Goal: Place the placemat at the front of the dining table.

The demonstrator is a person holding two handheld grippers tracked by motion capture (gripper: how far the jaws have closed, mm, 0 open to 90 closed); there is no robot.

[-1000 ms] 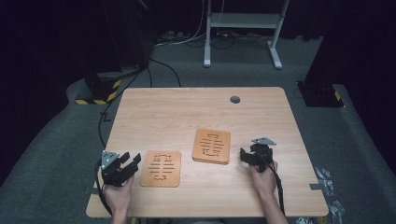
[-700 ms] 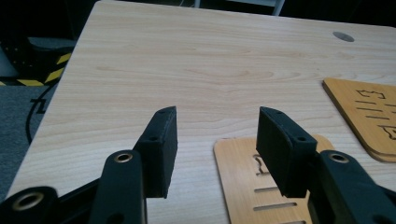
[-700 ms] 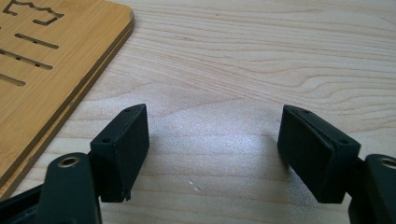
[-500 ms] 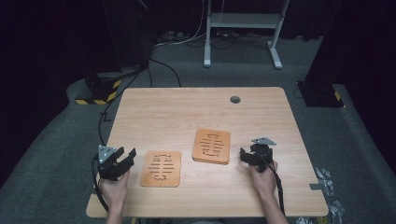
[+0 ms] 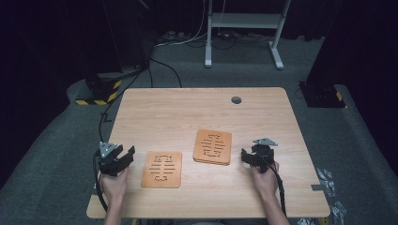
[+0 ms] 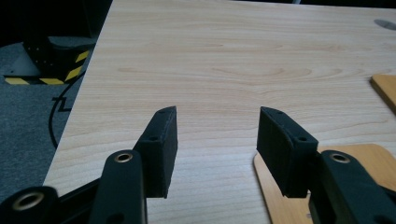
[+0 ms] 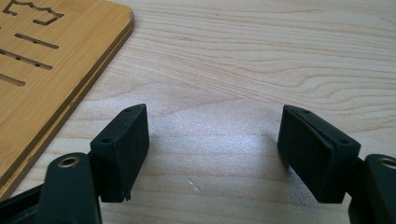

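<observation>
The left claw is hovering released over the bench, its jaws spread, the nearer wooden board lying just to its right. The right claw is gaping too, the farther stacked board lying near, to its left.

Left gripper: black, grey three-cornered plate on top, black cable trailing. Right gripper: same build, black cable along forearm. Jaws: matte black blocks, small screw holes, brass-coloured pivot rings. Forearms bare.
</observation>
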